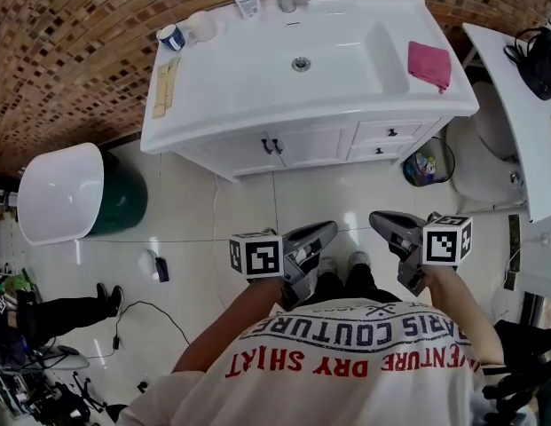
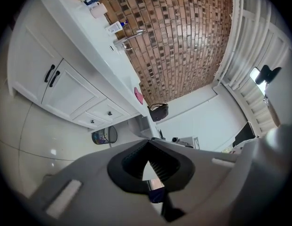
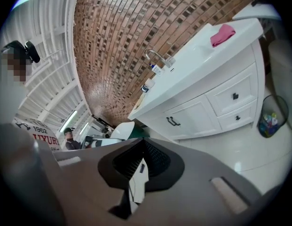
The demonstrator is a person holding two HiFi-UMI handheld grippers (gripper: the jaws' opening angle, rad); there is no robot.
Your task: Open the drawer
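The white vanity (image 1: 257, 118) stands ahead of me, with two small drawers at its right end. In the head view the upper drawer (image 1: 392, 132) and lower drawer (image 1: 378, 150) are both closed, each with a dark knob. They also show in the left gripper view, upper drawer (image 2: 108, 113), and in the right gripper view, upper drawer (image 3: 235, 96). My left gripper (image 1: 328, 229) and right gripper (image 1: 377, 217) hang over the floor tiles, well short of the vanity. Both are shut with nothing between the jaws, as seen at the left gripper (image 2: 148, 143) and right gripper (image 3: 142, 140).
Left of the drawers is a double cabinet door with dark handles (image 1: 271, 145). A wire waste bin (image 1: 426, 165) stands on the floor right of the vanity, beside a toilet (image 1: 488, 162). A pink cloth (image 1: 429, 63) lies on the countertop. A white and green tub (image 1: 62, 193) sits left.
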